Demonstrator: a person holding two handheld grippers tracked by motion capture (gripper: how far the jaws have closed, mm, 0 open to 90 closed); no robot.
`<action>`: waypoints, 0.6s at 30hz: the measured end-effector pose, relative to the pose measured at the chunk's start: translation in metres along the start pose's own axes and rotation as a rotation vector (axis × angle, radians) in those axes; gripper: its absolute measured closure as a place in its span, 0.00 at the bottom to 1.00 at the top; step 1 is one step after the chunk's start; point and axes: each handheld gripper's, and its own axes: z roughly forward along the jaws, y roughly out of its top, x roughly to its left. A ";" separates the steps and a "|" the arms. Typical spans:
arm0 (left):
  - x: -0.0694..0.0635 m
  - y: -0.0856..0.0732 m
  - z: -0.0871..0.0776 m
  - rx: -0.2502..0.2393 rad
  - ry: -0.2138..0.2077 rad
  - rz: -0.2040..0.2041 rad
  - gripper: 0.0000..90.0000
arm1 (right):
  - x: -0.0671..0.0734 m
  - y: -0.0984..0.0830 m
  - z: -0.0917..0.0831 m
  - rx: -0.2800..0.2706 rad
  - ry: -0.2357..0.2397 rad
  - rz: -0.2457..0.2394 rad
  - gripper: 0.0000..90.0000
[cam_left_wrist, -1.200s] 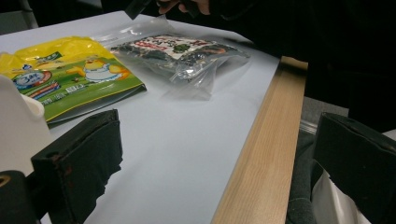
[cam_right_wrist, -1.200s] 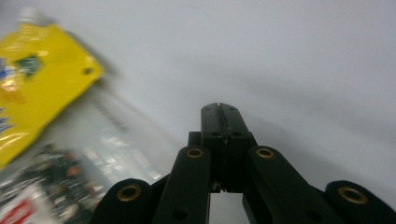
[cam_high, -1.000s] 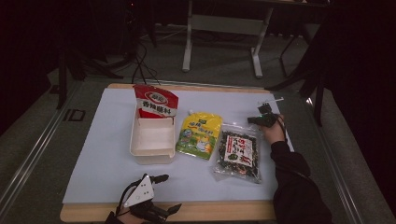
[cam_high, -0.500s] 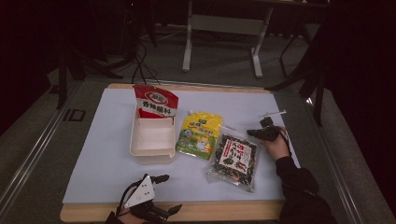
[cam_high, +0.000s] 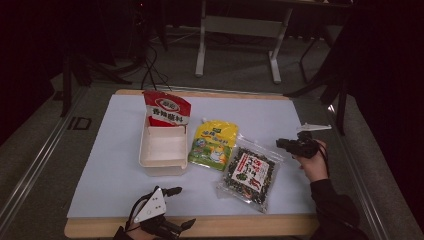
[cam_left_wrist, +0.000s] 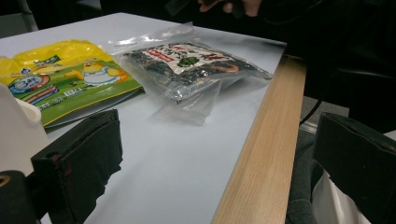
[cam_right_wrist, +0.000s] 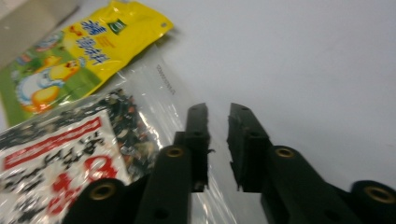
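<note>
Smooth white sheeting covers the wood-edged table; the crinkly clear seaweed bag lies flat at near right, beside a glossy yellow pouch. Just right of the bag, the right gripper has just been parting its black jaws, a narrow gap with nothing between them; the left gripper gapes wide at the near edge.

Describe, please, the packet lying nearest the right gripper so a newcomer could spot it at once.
On the white table sheet, look right of the cream box and the yellow pouch. The clear bag of dark dried bits lies there, the one see-through packet, with a red-and-white label.

Dim room; grey floor; white-legged bench beyond wood-edged table; cables on floor.
</note>
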 end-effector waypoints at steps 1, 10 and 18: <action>0.000 0.000 0.000 -0.001 -0.001 0.000 0.03 | 0.000 -0.001 -0.005 -0.001 -0.002 -0.002 0.80; 0.001 0.000 0.002 0.004 -0.004 -0.005 0.03 | -0.015 -0.023 -0.011 0.056 0.001 0.031 0.66; 0.001 -0.001 0.004 0.011 -0.008 -0.004 0.03 | -0.016 -0.035 0.006 0.158 0.063 0.031 0.75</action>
